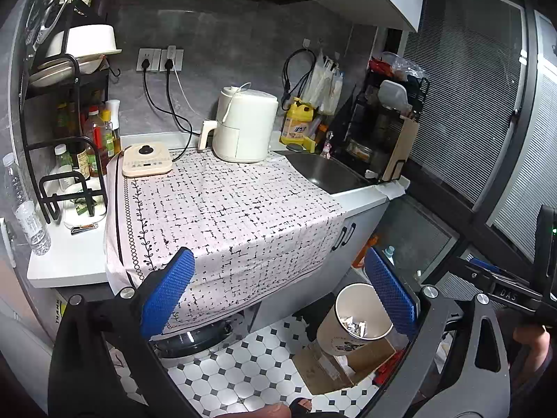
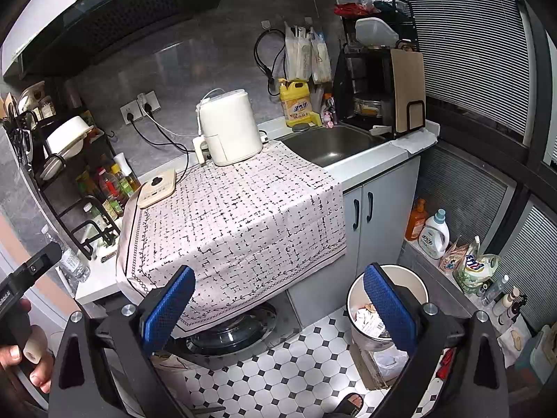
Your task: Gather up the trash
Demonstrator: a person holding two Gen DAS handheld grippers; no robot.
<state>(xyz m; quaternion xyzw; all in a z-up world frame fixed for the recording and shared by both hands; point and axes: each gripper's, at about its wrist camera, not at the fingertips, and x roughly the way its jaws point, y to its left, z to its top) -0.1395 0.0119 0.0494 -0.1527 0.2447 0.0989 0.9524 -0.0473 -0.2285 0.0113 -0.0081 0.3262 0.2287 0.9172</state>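
Note:
A cream waste bin [image 1: 355, 324] stands on the tiled floor by the counter's right end, with crumpled paper scraps [image 1: 353, 325] inside. The right wrist view shows the same bin [image 2: 362, 289] and its trash [image 2: 365, 317]. My left gripper [image 1: 278, 294] is open and empty, held in front of the patterned tablecloth [image 1: 226, 216]. My right gripper [image 2: 280, 308] is also open and empty, its right pad [image 2: 388, 304] in front of the bin. A small wrapper scrap [image 1: 81, 205] lies in a tray under the rack at the left.
On the counter stand a white air fryer [image 1: 243, 125], an induction cooker [image 1: 146, 160], a spice rack [image 1: 69, 122] and a water bottle [image 1: 26, 205]. The sink [image 1: 323, 170] is right of the cloth. Cardboard [image 1: 341, 365] lies under the bin; detergent bottles [image 2: 431, 233] line the window.

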